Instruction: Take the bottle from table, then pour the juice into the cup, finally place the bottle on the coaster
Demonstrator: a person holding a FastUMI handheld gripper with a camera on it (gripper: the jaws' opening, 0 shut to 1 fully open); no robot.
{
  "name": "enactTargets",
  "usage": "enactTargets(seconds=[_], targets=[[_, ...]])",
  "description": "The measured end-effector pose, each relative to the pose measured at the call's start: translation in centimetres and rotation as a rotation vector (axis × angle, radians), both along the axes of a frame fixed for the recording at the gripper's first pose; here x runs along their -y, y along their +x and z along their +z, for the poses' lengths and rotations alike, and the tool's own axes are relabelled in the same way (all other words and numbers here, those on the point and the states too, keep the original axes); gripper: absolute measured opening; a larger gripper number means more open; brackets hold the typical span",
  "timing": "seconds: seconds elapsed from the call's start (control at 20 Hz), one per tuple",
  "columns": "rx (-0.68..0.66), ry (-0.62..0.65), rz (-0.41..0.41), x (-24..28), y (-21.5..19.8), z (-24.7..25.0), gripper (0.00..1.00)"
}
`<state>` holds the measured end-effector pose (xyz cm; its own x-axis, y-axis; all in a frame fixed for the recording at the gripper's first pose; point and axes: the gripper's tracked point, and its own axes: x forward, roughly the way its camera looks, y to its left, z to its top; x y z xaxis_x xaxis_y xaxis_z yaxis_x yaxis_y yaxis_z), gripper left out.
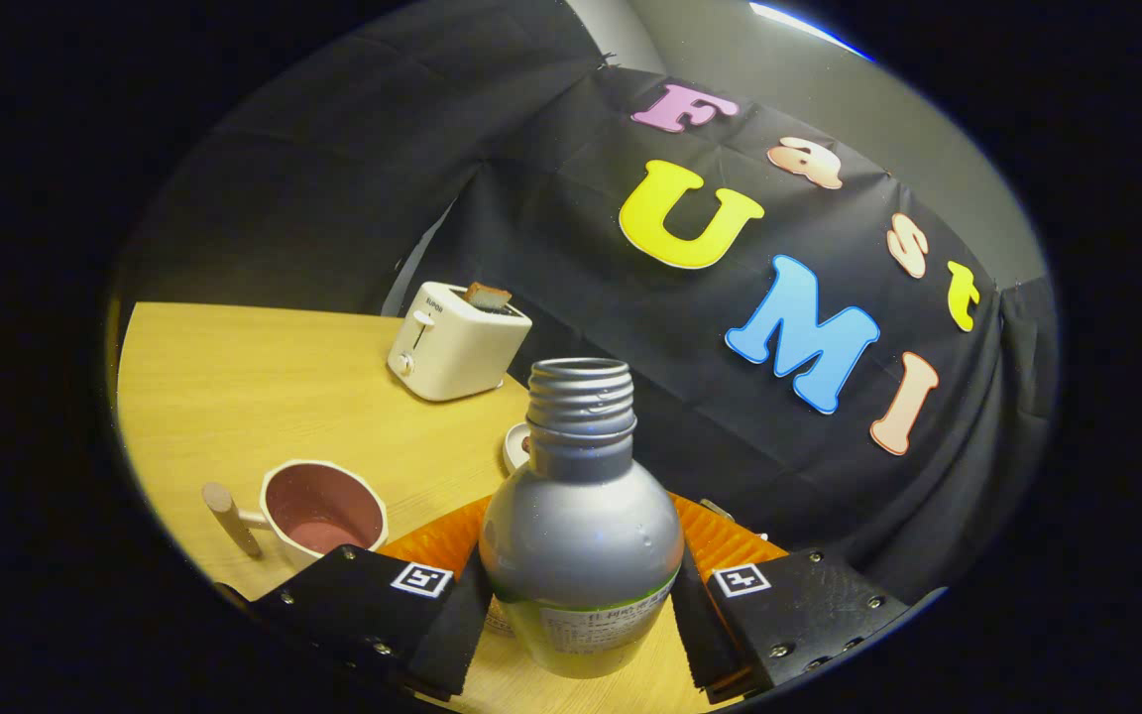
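Bottle [581, 535], clamped between both fingers of gripper [581, 610]: pale label low on body, rows of small print, too blurred to read. Toaster [457, 342], well beyond fingers, ahead-left: small dark brand word near top of front face, too small to make out. Square black-and-white marker tag on each finger [422, 580], pattern only, no letters. No other readable numbers or signs on cup [323, 511] just ahead of left finger.

I see a wooden table [234, 387] under warm light, with a white toaster [457, 342] near its far edge, a slice in its slot. Black cloth [551, 198] hangs behind as the booth wall; above it a grey wall [888, 109] shows.
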<state>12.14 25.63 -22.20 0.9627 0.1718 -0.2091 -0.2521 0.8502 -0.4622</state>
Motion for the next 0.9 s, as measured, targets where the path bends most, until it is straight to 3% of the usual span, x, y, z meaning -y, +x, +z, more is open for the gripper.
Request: enactTargets(seconds=[0.25,0.9], targets=[[-0.006,0.183,-0.003,-0.1,0.1,0.7,0.81],[-0.022,0.495,-0.033,2.1,2.8,-0.3,0.81]])
